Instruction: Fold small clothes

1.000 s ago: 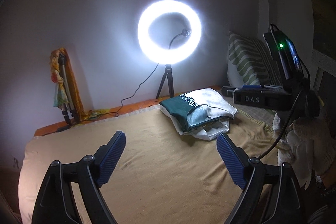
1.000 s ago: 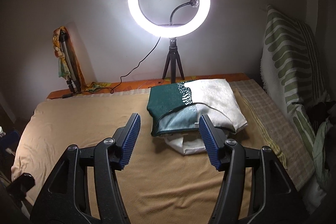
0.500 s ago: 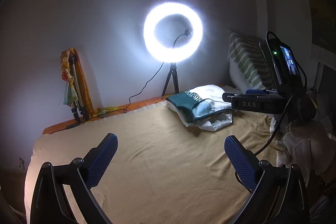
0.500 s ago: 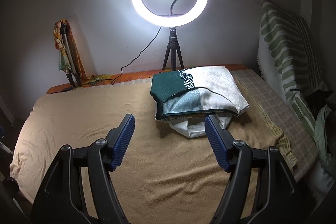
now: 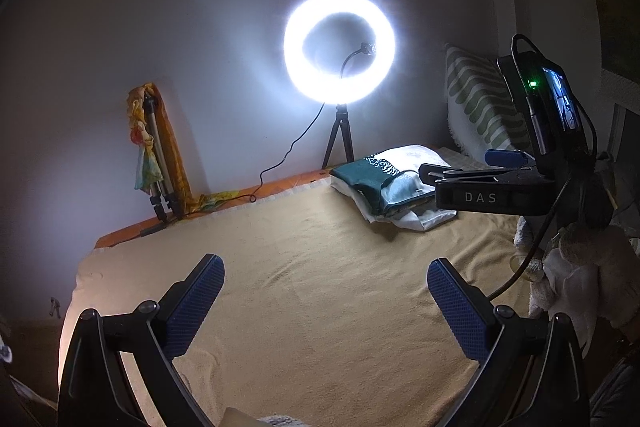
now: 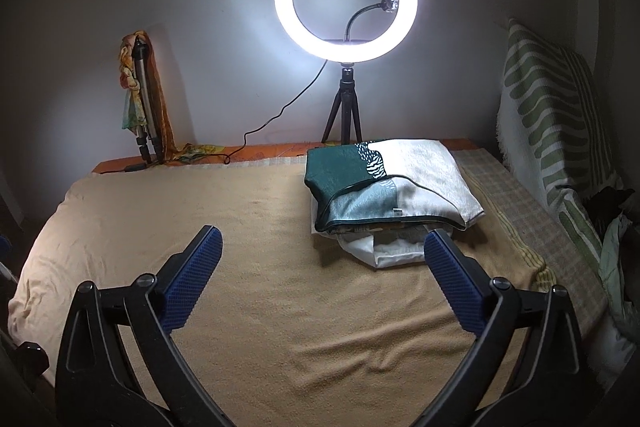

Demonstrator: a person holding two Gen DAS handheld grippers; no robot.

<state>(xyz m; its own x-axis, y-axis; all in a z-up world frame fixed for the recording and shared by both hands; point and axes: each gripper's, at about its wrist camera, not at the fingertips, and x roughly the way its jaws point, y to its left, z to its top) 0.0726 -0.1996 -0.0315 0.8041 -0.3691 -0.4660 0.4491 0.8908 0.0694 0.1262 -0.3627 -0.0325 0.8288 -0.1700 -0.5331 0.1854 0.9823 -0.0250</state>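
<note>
- Left wrist view: left gripper (image 5: 326,291) spread wide, nothing between its pads, over bare tan blanket (image 5: 304,291). The folded clothes stack (image 5: 384,187) lies far ahead and to the right, by the ring light (image 5: 339,47); the right gripper (image 5: 480,183) hangs beside it.
- Right wrist view: right gripper (image 6: 322,267), jaws just opening to full width, empty. The stack (image 6: 390,187) sits just ahead, right of centre, long axis crosswise. The right hand looks nearer.
</note>
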